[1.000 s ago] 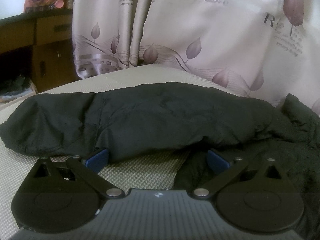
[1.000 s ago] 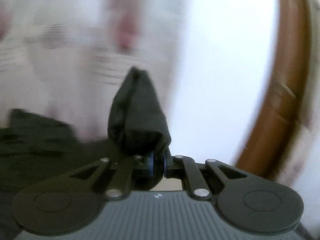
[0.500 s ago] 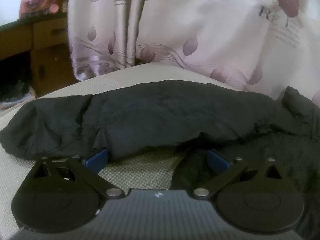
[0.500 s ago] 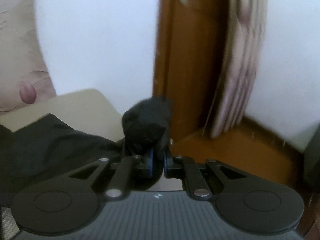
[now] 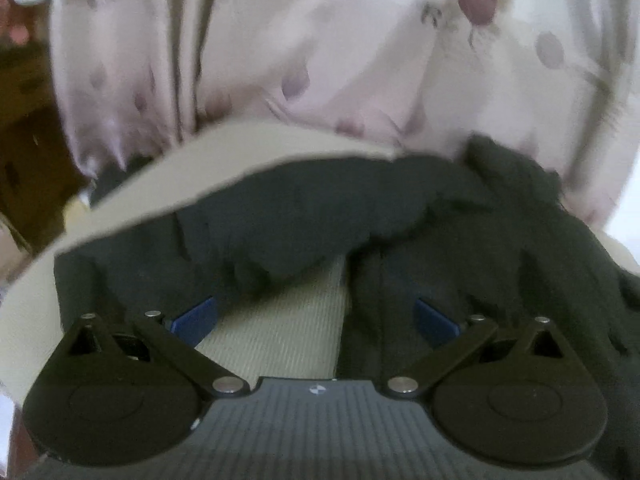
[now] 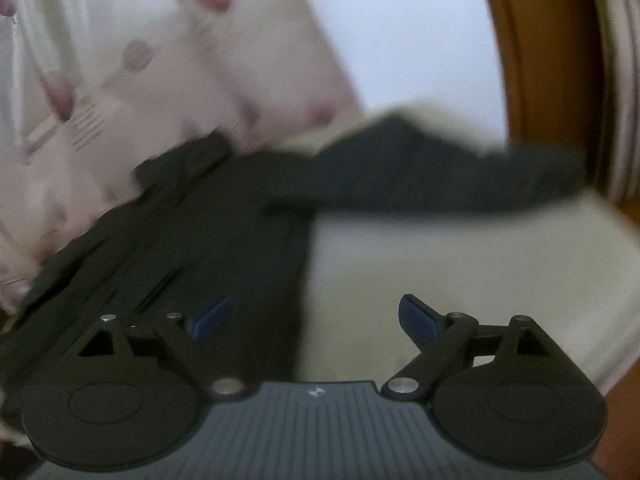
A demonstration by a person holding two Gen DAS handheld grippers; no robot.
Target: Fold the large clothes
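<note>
Blue-padded fingers (image 5: pixel 194 316) of the left gripper (image 5: pixel 316 318) stand spread wide with nothing between them; bare woven surface shows in the gap. The left pad sits at the edge of the black garment (image 5: pixel 320 220), and the right pad lies over dark cloth, but neither pad pinches it.

Fingers (image 6: pixel 416 318) of the right gripper (image 6: pixel 314 318) are likewise spread wide and hold nothing. The left pad is over the garment's (image 6: pixel 220 248) edge; the right pad is over the pale surface.

The garment lies spread across a beige mat-covered surface (image 5: pixel 276 336), probably a bed. In the left view it runs as a long dark band across the frame, bunched and wrinkled toward the right. In the right view a flat panel with a straight seam lies at left, and a loose strip, likely a sleeve, extends to the right toward the surface edge. A patterned curtain (image 5: pixel 320 60) hangs behind, and a wooden frame (image 6: pixel 532 80) stands at right.

Hazards, as judged from this state:
- Both views are blurred, which suggests motion. A grasp closed now may miss the hem or catch several layers.
- The bunched cloth at the right may fold unevenly if not flattened first.
- The strip near the edge may slide off if pulled outward.
</note>
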